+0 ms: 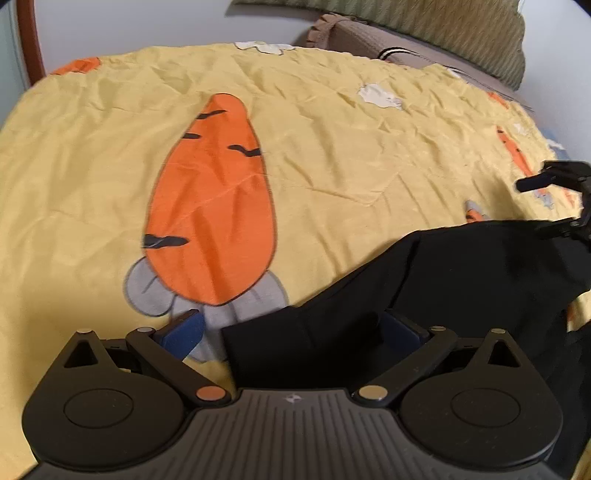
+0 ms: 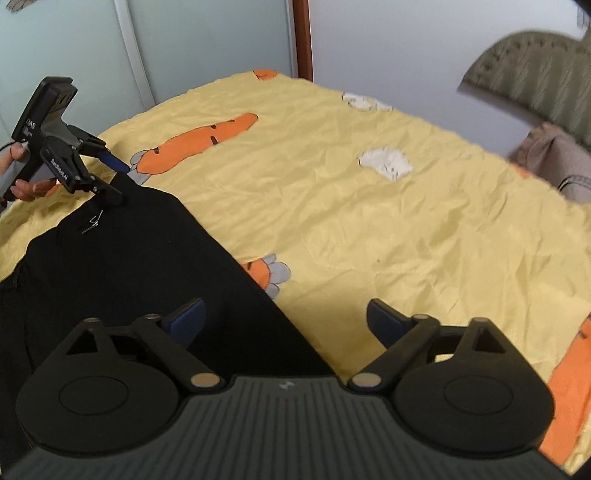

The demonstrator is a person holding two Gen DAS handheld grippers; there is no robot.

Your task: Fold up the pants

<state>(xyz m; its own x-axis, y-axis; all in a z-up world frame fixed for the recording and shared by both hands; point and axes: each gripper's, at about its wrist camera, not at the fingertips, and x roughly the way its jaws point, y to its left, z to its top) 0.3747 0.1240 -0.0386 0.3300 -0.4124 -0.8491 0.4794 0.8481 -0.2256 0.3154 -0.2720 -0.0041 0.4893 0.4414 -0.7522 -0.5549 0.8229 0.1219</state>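
Note:
Black pants (image 1: 461, 277) lie flat on a yellow bed sheet (image 1: 332, 155). In the left wrist view my left gripper (image 1: 291, 330) is open, its blue pads wide apart, and a corner of the pants lies between them without being pinched. My right gripper (image 1: 532, 206) shows at the right edge, over the far end of the cloth. In the right wrist view my right gripper (image 2: 284, 321) is open and straddles the diagonal edge of the pants (image 2: 129, 266). A hand holds the left gripper (image 2: 118, 181) over the other corner, jaws apart.
The sheet (image 2: 369, 221) carries a large orange carrot print (image 1: 210, 199) and white patches. A green pillow (image 1: 461, 33) and a brown cushion (image 1: 369, 40) sit at the head of the bed. A wooden frame (image 2: 301, 37) and pale panels (image 2: 110, 48) stand behind.

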